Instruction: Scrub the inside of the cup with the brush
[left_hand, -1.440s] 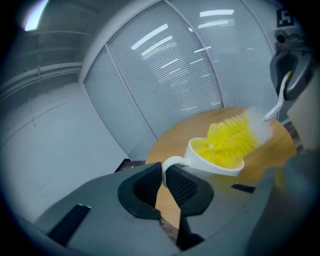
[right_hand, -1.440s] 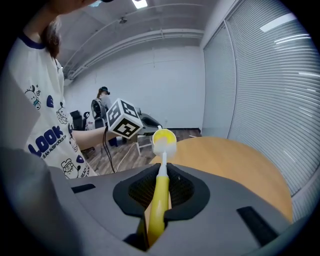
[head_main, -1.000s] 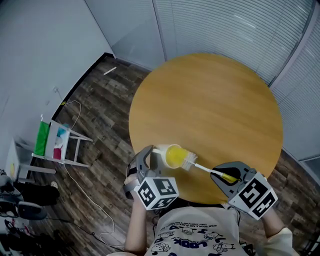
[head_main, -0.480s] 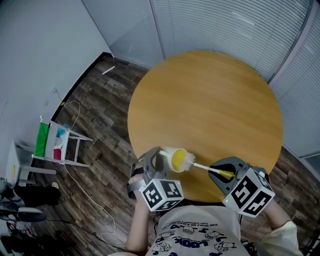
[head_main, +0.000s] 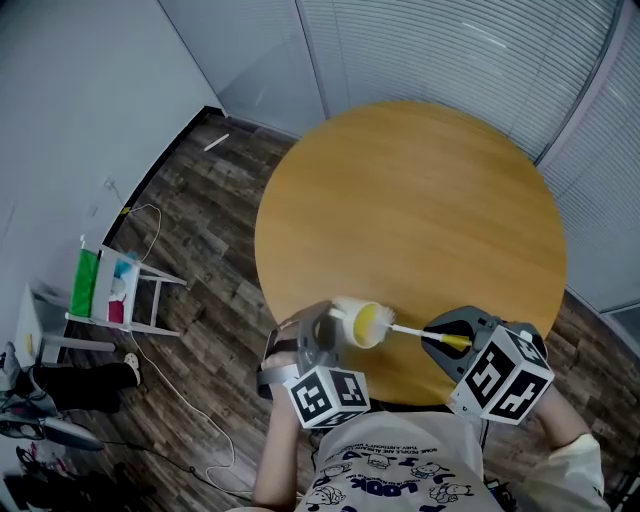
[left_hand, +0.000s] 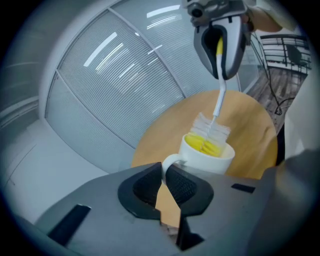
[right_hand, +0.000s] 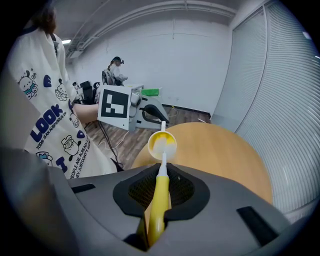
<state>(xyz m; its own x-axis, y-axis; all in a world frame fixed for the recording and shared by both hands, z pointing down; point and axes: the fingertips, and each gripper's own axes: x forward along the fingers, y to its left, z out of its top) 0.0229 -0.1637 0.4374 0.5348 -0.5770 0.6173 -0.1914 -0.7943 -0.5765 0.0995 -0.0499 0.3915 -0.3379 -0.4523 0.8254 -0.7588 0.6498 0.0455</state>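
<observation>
Now left gripper (head_main: 322, 328) clamps sideways cup (head_main: 350, 311); right gripper (head_main: 434, 338) clamps brush (head_main: 408, 331), pointing leftward inside.

The round wooden worktop (head_main: 420, 200) is a warm honey tan with fine, even grain. The ceramic cup (head_main: 350, 312) is white outside and bright yellow inside. The bottle brush (head_main: 408, 331) has a yellow handle, a white stem and pale, almost clear bristles. The left tongs (head_main: 322, 328) and the right tongs (head_main: 440, 338) are matte grey with black ribbed pads, and each carries a white cube patterned with black squares. The plank floor (head_main: 210, 230) is dark, streaky brown. The slatted blinds (head_main: 430, 50) are pale grey-blue with thin lines. The person's shirt (head_main: 390, 475) is white with blue cartoon print.
</observation>
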